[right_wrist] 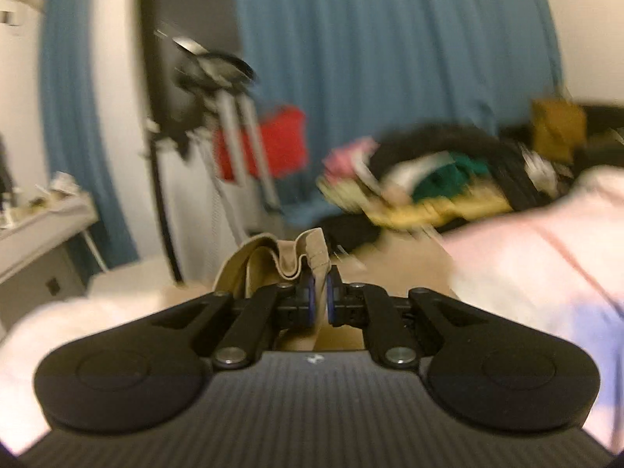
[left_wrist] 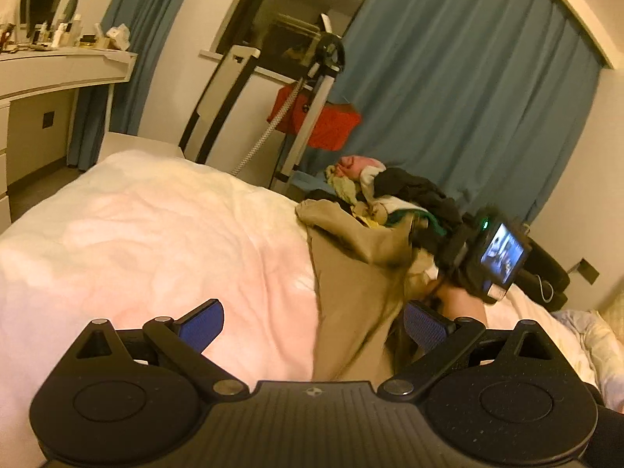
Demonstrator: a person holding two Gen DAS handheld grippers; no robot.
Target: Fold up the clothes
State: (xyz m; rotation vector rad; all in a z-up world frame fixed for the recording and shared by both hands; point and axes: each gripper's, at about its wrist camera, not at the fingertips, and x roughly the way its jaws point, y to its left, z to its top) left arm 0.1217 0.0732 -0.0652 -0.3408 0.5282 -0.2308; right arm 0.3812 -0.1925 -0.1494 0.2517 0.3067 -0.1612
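Note:
A tan garment lies on the pale pink bed cover, with one end lifted. My left gripper is open over the bed, its blue pads wide apart, the tan cloth between and beyond them. My right gripper is shut on a bunched edge of the tan garment; it shows from behind in the left wrist view, holding the cloth up to the right. A pile of mixed clothes lies behind it; the pile is blurred in the right wrist view.
A garment steamer stand with a red cloth stands past the bed before blue curtains. A white dressing table with bottles is at the left. A dark seat sits at the right.

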